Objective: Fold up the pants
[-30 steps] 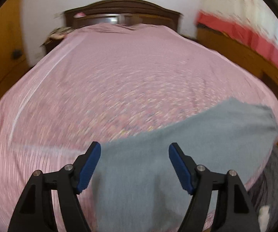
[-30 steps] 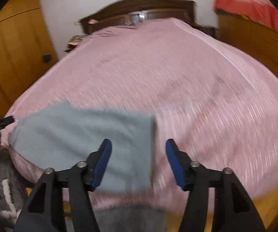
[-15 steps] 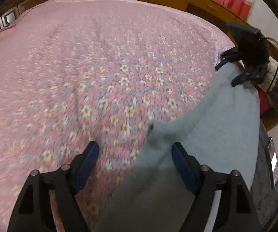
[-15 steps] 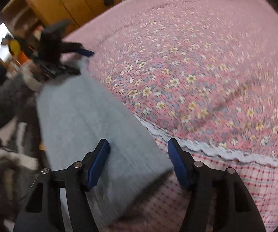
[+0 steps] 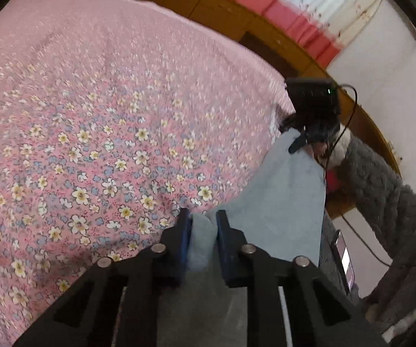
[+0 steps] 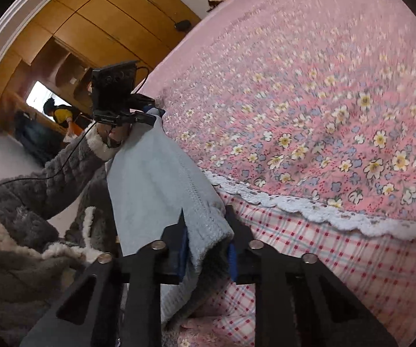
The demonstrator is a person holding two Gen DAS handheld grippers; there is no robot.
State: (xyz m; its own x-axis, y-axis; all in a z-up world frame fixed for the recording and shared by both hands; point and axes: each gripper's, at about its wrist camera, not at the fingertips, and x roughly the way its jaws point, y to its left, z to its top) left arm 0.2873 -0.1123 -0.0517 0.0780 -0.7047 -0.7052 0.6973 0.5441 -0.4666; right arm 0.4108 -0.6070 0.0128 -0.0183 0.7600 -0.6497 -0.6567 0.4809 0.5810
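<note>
Underneath, pink floral bedspread [image 5: 98,133], perhaps cotton.

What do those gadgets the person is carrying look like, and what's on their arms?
Each hand-held gripper, left and right, is a black plastic frame with silver rivets and two fingers lined with blue pads. Each carries a black boxy camera unit trailing a thin black cable. The person wears fluffy grey sleeves with cream cuffs.
</note>
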